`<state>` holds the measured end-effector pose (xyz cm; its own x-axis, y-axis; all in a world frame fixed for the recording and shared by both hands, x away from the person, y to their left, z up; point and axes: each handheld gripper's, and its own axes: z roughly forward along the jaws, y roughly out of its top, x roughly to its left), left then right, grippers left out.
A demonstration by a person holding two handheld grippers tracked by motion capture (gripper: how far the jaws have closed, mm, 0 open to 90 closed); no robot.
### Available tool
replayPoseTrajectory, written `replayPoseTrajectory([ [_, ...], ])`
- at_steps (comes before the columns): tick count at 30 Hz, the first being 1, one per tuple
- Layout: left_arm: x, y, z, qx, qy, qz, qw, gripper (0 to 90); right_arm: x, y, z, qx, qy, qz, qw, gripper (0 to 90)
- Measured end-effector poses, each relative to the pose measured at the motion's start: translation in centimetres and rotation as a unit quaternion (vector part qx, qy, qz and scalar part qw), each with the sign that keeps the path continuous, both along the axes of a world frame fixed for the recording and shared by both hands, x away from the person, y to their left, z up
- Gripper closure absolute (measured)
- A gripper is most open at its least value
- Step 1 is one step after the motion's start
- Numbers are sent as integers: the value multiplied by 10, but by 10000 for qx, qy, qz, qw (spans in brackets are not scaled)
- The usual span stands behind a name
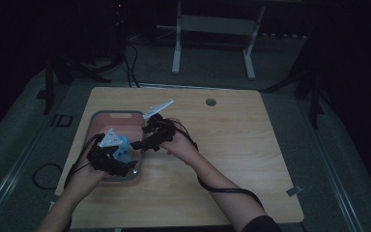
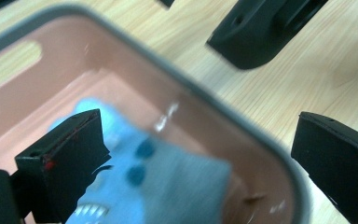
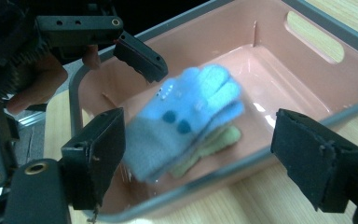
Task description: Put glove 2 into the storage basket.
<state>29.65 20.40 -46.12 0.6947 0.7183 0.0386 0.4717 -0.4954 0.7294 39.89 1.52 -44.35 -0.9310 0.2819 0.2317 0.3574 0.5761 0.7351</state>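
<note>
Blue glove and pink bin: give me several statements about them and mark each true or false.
1. The blue glove lies inside the pink bin. True.
2. The right gripper is shut on the glove. False: its fingers stand apart, pressing on nothing.
3. A pale green glove lies under the blue one. True.
4. The bin sits on a bare metal table. False: the table is light wood.
5. The left gripper is open. True.

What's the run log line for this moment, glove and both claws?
blue glove: loose in pink bin | left claw: open over bin | right claw: open, holding nothing
</note>
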Motion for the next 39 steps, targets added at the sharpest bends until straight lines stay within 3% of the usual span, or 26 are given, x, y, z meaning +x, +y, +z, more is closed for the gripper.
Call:
replayPoseTrajectory([
  [3,-1,-10,1,-145,-1,-149,9998,31,-2,-10,-2,3,-66,39,10000,166],
  [9,-4,-28,0,-183,-41,-408,9990,31,-6,-29,-9,-58,-112,13,9999,155],
  [14,-5,-43,-2,-321,-7,-554,9979,31,-9,-50,-15,-8,-141,-35,9999,156],
  [15,-6,-50,-2,-295,11,-689,9972,31,-10,-58,-18,41,-152,-29,9999,155],
  [17,-6,-54,-3,-291,-8,-719,9970,31,-11,-67,-21,54,-155,-61,9998,155],
  [21,-7,-66,-2,-424,-7,-881,9952,31,-12,-79,-24,62,-114,-129,9998,155],
  [27,-9,-87,-2,-447,-9,-1155,9923,31,-14,-107,-29,147,-122,-273,9994,147],
  [32,-10,-105,-4,-505,11,-1387,9891,31,-16,-124,-32,117,-172,-401,9990,148],
  [35,-10,-109,-5,-508,0,-1415,9886,31,-17,-130,-34,77,-208,-444,9988,147],
  [39,-10,-119,-9,-532,40,-1558,9863,31,-19,-141,-37,56,-202,-504,9985,148],
])
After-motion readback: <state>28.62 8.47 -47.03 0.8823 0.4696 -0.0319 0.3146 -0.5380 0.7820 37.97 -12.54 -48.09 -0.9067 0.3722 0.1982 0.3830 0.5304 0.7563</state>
